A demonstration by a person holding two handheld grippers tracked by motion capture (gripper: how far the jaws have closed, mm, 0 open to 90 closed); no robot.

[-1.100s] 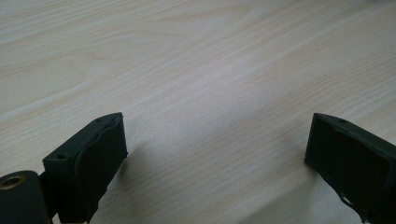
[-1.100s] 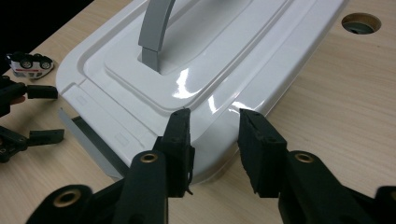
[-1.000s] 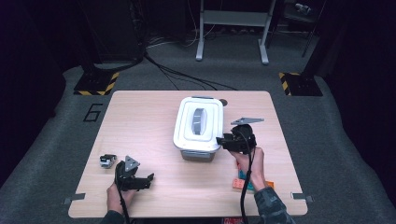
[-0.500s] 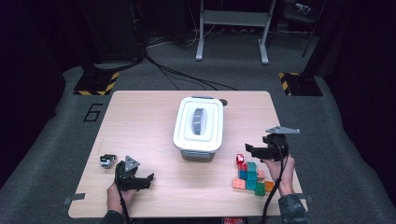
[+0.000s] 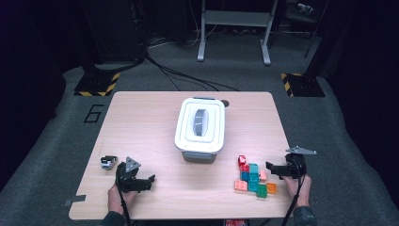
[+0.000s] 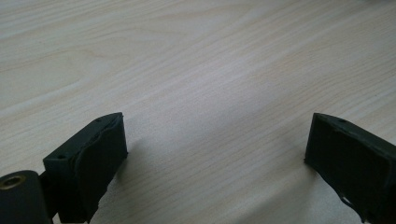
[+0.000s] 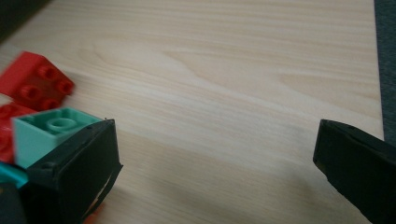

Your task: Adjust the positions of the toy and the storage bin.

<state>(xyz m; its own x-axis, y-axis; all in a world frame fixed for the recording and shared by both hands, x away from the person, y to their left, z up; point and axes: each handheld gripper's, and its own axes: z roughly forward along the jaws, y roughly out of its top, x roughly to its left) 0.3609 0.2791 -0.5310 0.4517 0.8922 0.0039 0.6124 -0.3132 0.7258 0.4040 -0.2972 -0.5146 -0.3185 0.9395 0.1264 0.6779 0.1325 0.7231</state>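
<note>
A white lidded box (image 5: pixel 200 125) stands in the middle of the wooden table (image 5: pixel 141 122). Several coloured bricks (image 5: pixel 251 178) lie in a cluster at the front right. My right gripper (image 5: pixel 270 168) rests just right of them, open, jaws pointing left. In the right gripper view its jaws (image 7: pixel 215 154) stand wide apart over bare wood, with a teal brick (image 7: pixel 51 128) and a red brick (image 7: pixel 37 84) beside the left jaw. My left gripper (image 5: pixel 149 182) lies at the front left, open (image 6: pixel 215 154), with nothing between its jaws.
A small black and white object (image 5: pixel 108 161) sits on the table just left of the left gripper. The table's right edge (image 5: pixel 287 141) is close to the right hand. Dark floor, cables and a metal stand (image 5: pixel 233 28) lie beyond the table.
My right gripper has moved from beside the white box to the front right edge, uncovering the brick cluster. The left gripper has stayed put.
</note>
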